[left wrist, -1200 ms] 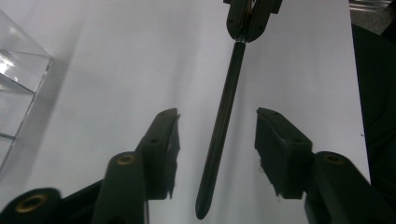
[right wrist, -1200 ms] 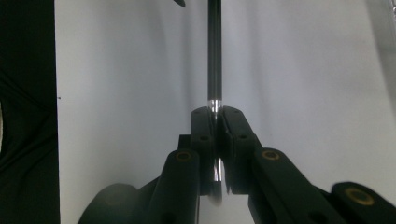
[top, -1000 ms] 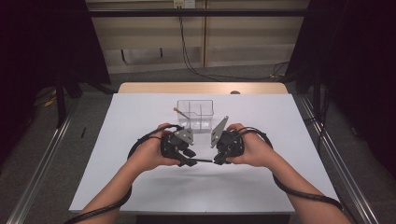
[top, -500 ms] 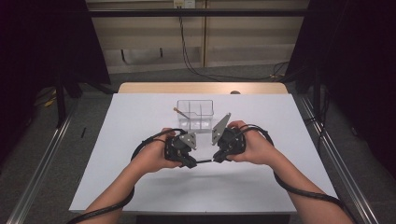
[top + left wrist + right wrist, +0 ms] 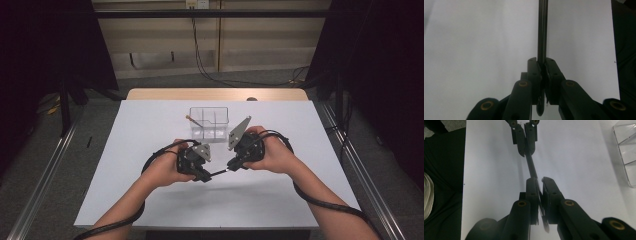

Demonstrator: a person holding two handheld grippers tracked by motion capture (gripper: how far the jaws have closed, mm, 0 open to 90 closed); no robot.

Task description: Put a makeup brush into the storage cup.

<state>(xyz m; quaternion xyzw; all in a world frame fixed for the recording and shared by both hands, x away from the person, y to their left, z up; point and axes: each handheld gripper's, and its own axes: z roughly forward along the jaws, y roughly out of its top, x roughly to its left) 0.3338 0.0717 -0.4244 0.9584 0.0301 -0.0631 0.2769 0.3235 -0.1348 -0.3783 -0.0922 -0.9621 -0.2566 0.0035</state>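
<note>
Together we are clamping a thin dark rod [image 5: 219, 172] between left gripper [image 5: 204, 176] and right gripper [image 5: 231, 167], mid-tabletop [image 5: 150, 125], edges well apart. At twelve o'clock, a clear tray [image 5: 210, 120]; our gripper views are showing pinched ends.

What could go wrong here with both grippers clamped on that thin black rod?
The left gripper and right gripper each pinch one end of the black rod above the white table. Pulling or twisting unevenly could bend it or slip it from the narrow pads. If dropped, it might roll. The clear divided box sits close behind.
</note>
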